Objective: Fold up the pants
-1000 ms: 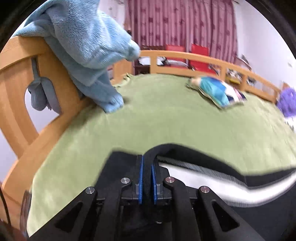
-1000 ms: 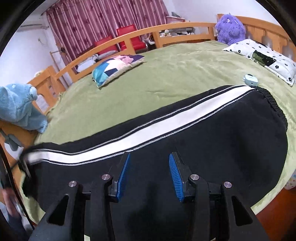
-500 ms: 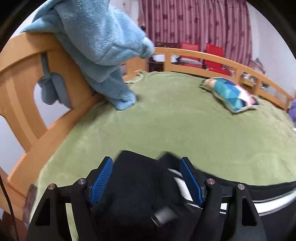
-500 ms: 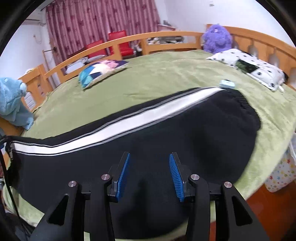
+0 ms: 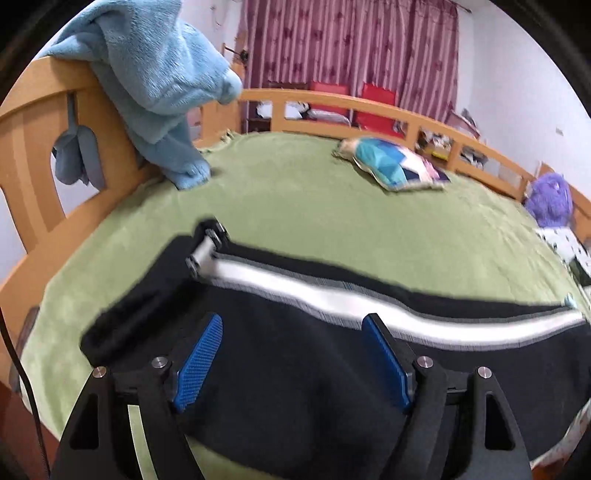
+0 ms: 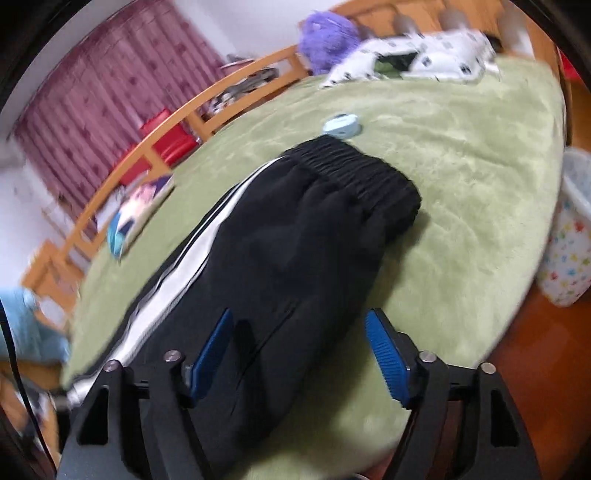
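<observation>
Black pants [image 5: 295, 350] with a white side stripe [image 5: 351, 295] lie lengthwise on the green bed cover [image 5: 295, 206]. In the left wrist view the cuff end [image 5: 122, 325] lies at the left. My left gripper [image 5: 291, 354] is open above the leg, holding nothing. In the right wrist view the pants [image 6: 295, 251] run away from me to the elastic waistband [image 6: 362, 173]. My right gripper [image 6: 299, 350] is open above the pants, empty.
A blue fleece [image 5: 159, 81] hangs over the wooden bed rail [image 5: 33, 147]. A patterned pillow [image 5: 395, 166] and a purple plush toy [image 6: 328, 33] lie farther back. A small light-blue object [image 6: 341, 125] lies beside the waistband. A white bin [image 6: 569, 236] stands off the bed's right edge.
My left gripper let go of the pant cuff, opened wide and drew back. My right gripper stayed open and swung right, toward the waistband.
</observation>
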